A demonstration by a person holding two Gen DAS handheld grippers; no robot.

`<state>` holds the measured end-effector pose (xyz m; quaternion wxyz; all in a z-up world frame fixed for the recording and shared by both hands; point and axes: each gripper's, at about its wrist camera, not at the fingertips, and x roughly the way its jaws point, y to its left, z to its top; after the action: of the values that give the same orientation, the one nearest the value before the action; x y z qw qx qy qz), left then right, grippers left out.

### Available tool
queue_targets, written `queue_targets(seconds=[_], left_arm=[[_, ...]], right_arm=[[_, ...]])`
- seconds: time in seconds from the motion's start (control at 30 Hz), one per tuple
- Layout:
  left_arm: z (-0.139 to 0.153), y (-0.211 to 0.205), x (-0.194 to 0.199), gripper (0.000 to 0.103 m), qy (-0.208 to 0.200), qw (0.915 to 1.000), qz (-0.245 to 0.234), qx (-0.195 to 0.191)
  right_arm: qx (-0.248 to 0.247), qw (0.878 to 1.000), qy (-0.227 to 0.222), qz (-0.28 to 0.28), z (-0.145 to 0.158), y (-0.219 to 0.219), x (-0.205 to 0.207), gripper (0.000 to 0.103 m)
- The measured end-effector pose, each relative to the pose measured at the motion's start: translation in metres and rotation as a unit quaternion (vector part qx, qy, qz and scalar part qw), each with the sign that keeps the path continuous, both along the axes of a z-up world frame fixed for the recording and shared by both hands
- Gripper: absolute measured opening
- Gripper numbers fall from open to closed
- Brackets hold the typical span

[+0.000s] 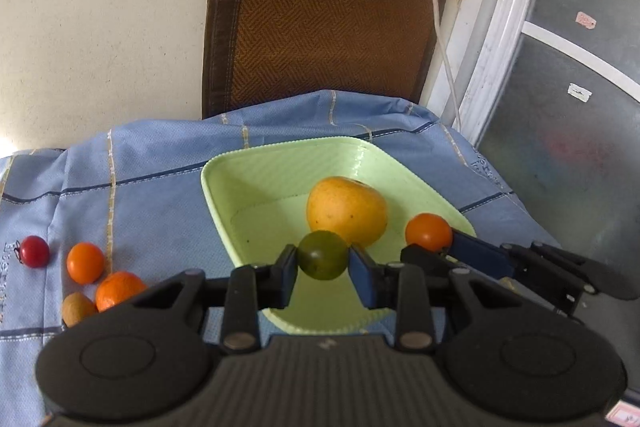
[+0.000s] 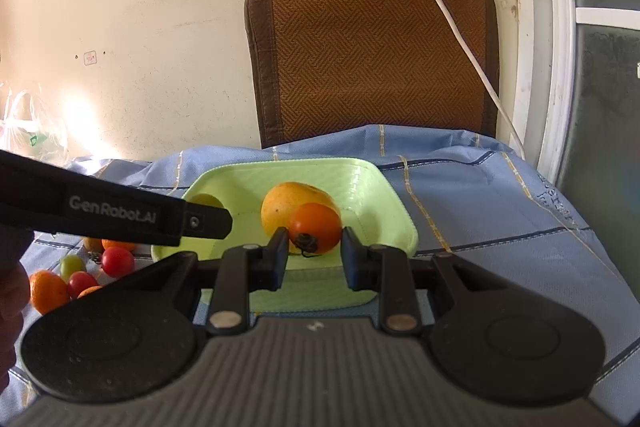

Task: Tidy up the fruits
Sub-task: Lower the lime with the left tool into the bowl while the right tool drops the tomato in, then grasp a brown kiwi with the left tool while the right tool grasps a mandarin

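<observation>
Item one: my left gripper (image 1: 322, 261) is tilting down over the near part of the light green tray (image 1: 224, 187), its jaws pinching a green cherry tomato (image 1: 322, 254) from both sides.

Item two: my right gripper (image 2: 315, 247) is angling more shallowly toward the same tray, jaws pressing on an orange cherry tomato (image 2: 316, 227) with its dark stem end facing me. In the left view it is reaching in just right of my left jaws.

Item three: a yellow mango (image 1: 346, 211) is lying in the tray directly beyond both sets of jaws.

Item four: loose fruit is sitting on the blue checked cloth (image 1: 152, 187), well left of my left jaws: a red cherry tomato (image 1: 35, 251), an orange tomato (image 1: 85, 262), a tangerine (image 1: 118, 289), a tan fruit (image 1: 77, 308).

Item five: a brown woven chair back (image 2: 372, 55) is standing beyond the tray.
</observation>
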<state>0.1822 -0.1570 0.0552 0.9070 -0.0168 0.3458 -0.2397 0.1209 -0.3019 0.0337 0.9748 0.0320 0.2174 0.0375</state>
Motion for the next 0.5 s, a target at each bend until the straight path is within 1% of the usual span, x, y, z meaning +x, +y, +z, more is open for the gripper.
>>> queue_targets(seconds=[0.07,0.13,0.2,0.27,0.3,0.33,0.4,0.5], left_arm=[[-0.003,0.000,0.002,0.030,0.004,1.0000,0.008,0.002],[-0.004,0.001,0.004,0.033,0.006,0.9999,0.011,0.002],[-0.002,0.002,0.003,0.039,0.004,0.9999,0.014,0.004],[0.004,0.006,-0.003,0.043,0.000,0.9999,0.010,-0.001],[0.007,0.009,-0.007,0.047,-0.006,0.9999,0.011,-0.004],[0.012,0.013,-0.012,0.048,-0.015,0.9998,0.012,-0.005],[0.020,0.026,-0.025,0.049,-0.029,0.9994,0.012,-0.014],[0.035,0.067,-0.049,0.050,-0.053,0.9974,0.026,-0.042]], right_arm=[[-0.011,1.000,0.001,0.003,-0.001,0.003,0.001,0.032],[-0.021,1.000,0.001,0.004,-0.002,0.006,0.003,0.033],[-0.029,1.000,0.000,0.005,-0.002,0.009,0.003,0.033],[-0.028,1.000,0.002,0.006,-0.001,0.010,0.003,0.035],[-0.028,1.000,0.003,0.006,0.000,0.010,0.003,0.035],[-0.027,1.000,0.003,0.006,0.001,0.011,0.001,0.036],[-0.029,1.000,0.000,0.007,0.003,0.012,-0.002,0.036],[-0.027,1.000,-0.013,0.006,0.010,0.016,-0.013,0.035]])
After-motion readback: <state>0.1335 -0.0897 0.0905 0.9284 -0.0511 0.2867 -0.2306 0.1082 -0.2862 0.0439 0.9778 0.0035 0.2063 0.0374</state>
